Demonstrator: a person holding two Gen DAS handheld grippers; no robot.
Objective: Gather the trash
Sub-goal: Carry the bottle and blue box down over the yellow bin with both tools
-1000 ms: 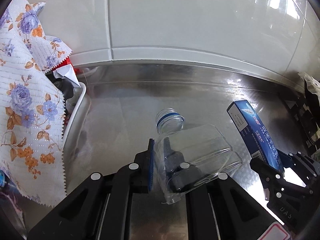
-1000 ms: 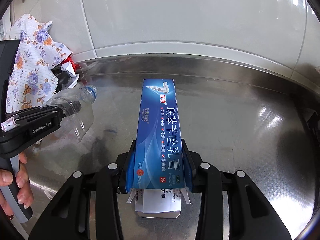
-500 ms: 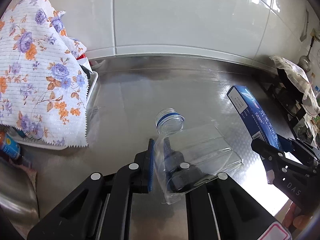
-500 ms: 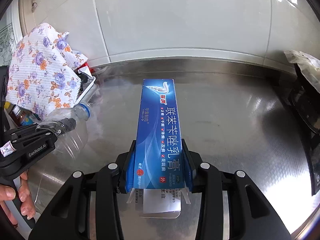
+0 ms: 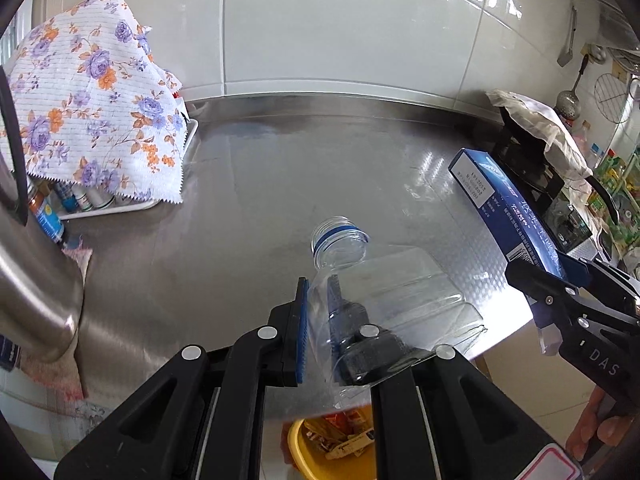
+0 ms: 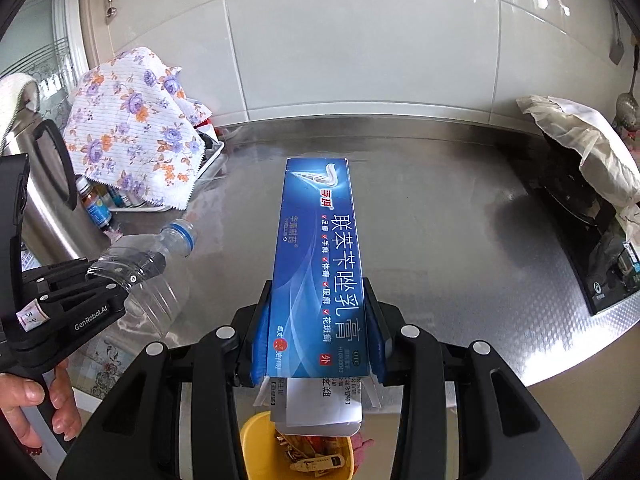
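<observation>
Left claw (image 5: 316,320) is clamped on a squashed clear bottle (image 5: 384,292), held over the steel surface (image 5: 248,184) mid-frame. Right claw (image 6: 320,344) is pinching a blue box (image 6: 320,256) by its sides, pointing up the frame. A yellow bin (image 6: 256,440) with wrappers peeks in at the bottom edge, just below the box. Floral cloth (image 5: 92,104) sits upper left.
</observation>
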